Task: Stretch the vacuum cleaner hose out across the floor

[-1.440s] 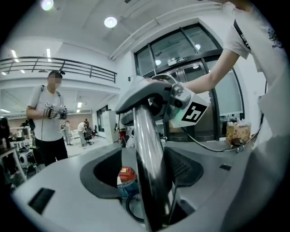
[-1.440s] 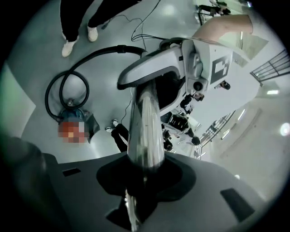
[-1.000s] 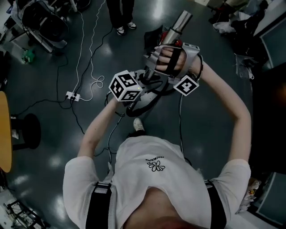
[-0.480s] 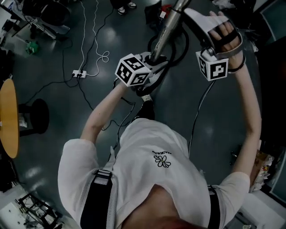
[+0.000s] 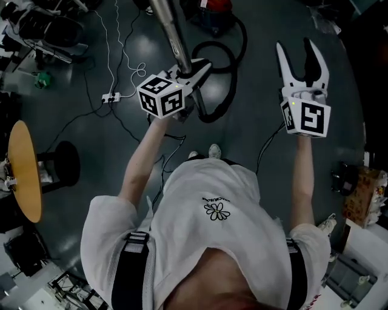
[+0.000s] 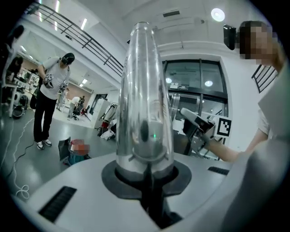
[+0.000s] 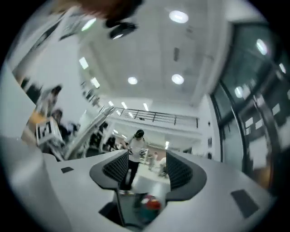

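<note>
Head view: left gripper (image 5: 195, 68) has its jaws pinched on the silver metal vacuum tube (image 5: 170, 27), which slants up and away to the top edge. Black ribbed vacuum hose (image 5: 213, 46) lies looped on the dark floor (image 5: 267, 121) just beyond that gripper, near the red vacuum body (image 5: 213, 6). Right gripper (image 5: 295, 46) is held well apart to the right, jaws spread, having just been opening, nothing between them.

Left gripper view alone shows the grip: left gripper (image 6: 147, 176) with the tube (image 6: 145, 90) seated in the jaws' notch, a standing person (image 6: 50, 90) far off.

Right gripper view: right gripper (image 7: 145, 174), open gap, background blurred.

Bare floor ahead of the right gripper. Left side holds white cables with a power strip (image 5: 110, 97) and a round wooden table (image 5: 24, 169) at the frame edge.
</note>
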The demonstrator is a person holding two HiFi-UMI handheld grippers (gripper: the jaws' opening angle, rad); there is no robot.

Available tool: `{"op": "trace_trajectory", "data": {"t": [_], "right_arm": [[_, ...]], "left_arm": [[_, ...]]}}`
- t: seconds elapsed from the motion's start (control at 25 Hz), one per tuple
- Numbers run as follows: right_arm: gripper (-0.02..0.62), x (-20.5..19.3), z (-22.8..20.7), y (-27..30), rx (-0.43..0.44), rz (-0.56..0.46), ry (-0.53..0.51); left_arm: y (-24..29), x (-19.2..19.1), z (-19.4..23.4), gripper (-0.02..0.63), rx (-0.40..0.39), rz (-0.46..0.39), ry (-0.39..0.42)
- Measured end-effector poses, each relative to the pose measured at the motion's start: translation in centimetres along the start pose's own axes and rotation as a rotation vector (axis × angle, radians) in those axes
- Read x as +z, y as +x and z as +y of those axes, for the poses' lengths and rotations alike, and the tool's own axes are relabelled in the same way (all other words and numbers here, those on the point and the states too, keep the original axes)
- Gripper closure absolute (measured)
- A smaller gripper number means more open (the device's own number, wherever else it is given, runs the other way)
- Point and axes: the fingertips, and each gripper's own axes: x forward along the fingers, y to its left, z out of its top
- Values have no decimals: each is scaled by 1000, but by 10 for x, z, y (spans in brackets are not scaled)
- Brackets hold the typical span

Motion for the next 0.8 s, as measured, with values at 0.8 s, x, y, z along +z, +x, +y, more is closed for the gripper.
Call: {"op": "trace_trajectory", "data": {"t": [0.8], "right_arm": [[325,-134,300,-335,139,617,1365]], "left_arm": [[-274,-58,-158,554,72,-297,-132]]}}
